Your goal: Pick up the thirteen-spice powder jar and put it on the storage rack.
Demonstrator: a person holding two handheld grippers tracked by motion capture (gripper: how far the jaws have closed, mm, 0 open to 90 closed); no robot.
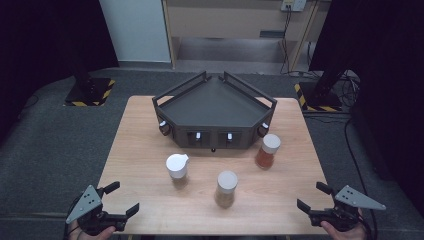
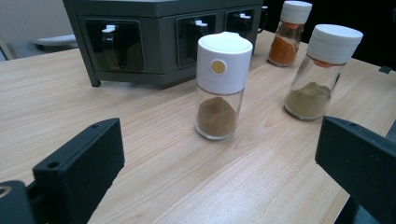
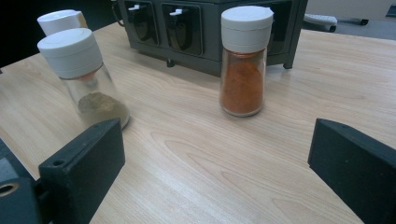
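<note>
The left claw (image 1: 121,198) rests at the near left corner of the counter (image 1: 135,150), jaws spread wide with nothing between them; the right claw (image 1: 314,196) rests at the near right corner, jaws likewise spread and empty; a hand (image 1: 345,231) grips each unit from below. Ahead of the left claw, well apart from it, stands the brown-powder jar (image 2: 219,86), upright, white cap with a yellow dot facing the claw; beyond and to that claw's right stands the tan-powder jar (image 2: 322,72), upright, roughly midway between the two claws. Ahead of the right claw, well apart from it, stands the orange-powder jar (image 3: 243,60), upright, white cap closed; the tan-powder jar lies off to that claw's left. Beyond all three jars sits the dark spice rack (image 1: 212,102), an angled tray with front bays; further jars are seated in those bays, white caps facing outward.
</note>
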